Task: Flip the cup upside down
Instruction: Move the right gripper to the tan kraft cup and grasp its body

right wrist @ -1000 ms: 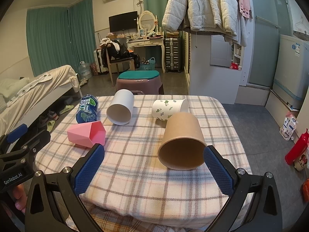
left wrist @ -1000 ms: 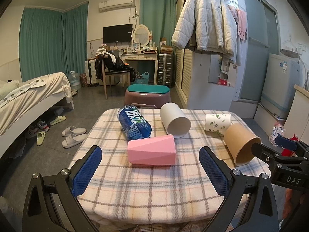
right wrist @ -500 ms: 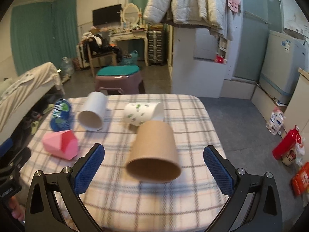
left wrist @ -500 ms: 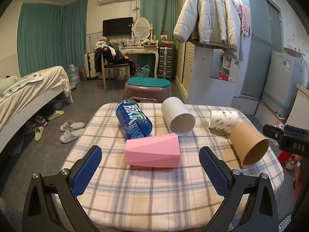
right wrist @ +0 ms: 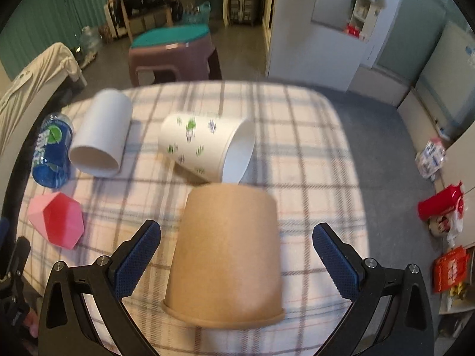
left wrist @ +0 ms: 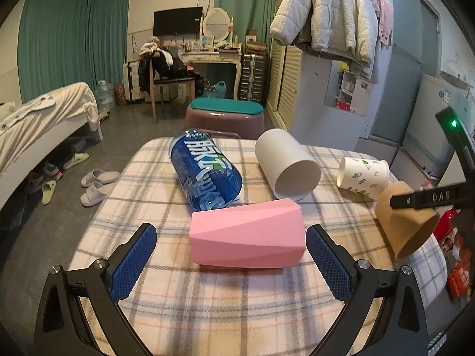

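**Both grippers spread wide over cups lying on their sides**

In the left wrist view, the left gripper (left wrist: 231,255) is seen low in the frame with its jaws spread wide, the blue pads (left wrist: 133,262) set either side of the pink cup (left wrist: 248,234) without touching it. The pink cup lies on its side at centre frame on the plaid tablecloth (left wrist: 207,311). Just above it, a blue bottle (left wrist: 204,175) lies on its side, its lower end close to the pink cup. To the right of the bottle a white cup (left wrist: 286,164) is seen on its side, mouth turned toward the camera. Further right lies a leaf-printed paper cup (left wrist: 363,178), and at the right edge the brown paper cup (left wrist: 403,219), partly covered by the black body of the other gripper.

In the right wrist view, the pink cup (right wrist: 56,219) sits at the left edge, with the blue bottle (right wrist: 52,154) and white cup (right wrist: 101,136) above it. The printed cup (right wrist: 204,146) lies at centre. Below it, the brown paper cup (right wrist: 225,255) lies on its side between the open jaws of the right gripper (right wrist: 237,255), rim toward the camera; contact with either pad cannot be made out. The view is slightly blurred
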`<state>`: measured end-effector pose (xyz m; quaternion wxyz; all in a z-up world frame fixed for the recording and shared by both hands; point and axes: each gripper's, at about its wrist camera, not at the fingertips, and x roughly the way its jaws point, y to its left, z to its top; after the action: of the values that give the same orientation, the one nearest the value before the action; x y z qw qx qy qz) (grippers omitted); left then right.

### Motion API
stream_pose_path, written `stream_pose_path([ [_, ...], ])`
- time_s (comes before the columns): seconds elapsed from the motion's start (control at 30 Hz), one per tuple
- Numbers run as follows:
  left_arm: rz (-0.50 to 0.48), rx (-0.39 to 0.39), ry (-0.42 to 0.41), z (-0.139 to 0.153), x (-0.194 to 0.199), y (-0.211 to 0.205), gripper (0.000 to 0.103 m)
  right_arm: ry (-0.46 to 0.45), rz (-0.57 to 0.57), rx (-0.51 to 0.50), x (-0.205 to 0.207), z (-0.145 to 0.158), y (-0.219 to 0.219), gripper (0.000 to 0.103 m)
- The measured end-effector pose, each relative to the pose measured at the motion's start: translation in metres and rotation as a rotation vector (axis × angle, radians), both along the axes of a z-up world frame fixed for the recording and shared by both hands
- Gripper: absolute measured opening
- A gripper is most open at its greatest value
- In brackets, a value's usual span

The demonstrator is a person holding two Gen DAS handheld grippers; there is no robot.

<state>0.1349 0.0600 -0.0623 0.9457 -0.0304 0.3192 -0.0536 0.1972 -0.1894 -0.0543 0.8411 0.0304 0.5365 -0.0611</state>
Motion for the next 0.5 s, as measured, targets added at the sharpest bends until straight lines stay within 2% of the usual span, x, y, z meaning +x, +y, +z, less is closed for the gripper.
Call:
stream_pose_path([
  [0.13,-0.008,-0.013,0.016,-0.009,0.009,0.004,0.103,0.056,0.005,0.001,0.001,-0.017,0.005,0.102],
  [0.2,-0.009,-0.023,0.024,-0.012,0.010,0.007,0.103,0.074,0.005,0.002,0.001,-0.020,0.008,0.093],
  [0.23,-0.009,-0.027,0.027,-0.013,0.012,0.008,0.103,0.085,0.010,0.004,0.001,-0.022,0.008,0.084],
  [0.27,-0.007,-0.029,0.028,-0.013,0.012,0.009,0.103,0.093,0.013,-0.001,0.001,-0.024,0.010,0.081],
  [0.4,-0.002,-0.039,0.015,-0.009,0.009,0.016,0.103,0.081,0.026,0.005,-0.010,-0.020,0.019,0.081],
  [0.5,0.000,-0.048,0.002,-0.006,0.003,0.019,0.103,0.061,0.044,0.015,-0.023,-0.005,0.031,0.081],
])
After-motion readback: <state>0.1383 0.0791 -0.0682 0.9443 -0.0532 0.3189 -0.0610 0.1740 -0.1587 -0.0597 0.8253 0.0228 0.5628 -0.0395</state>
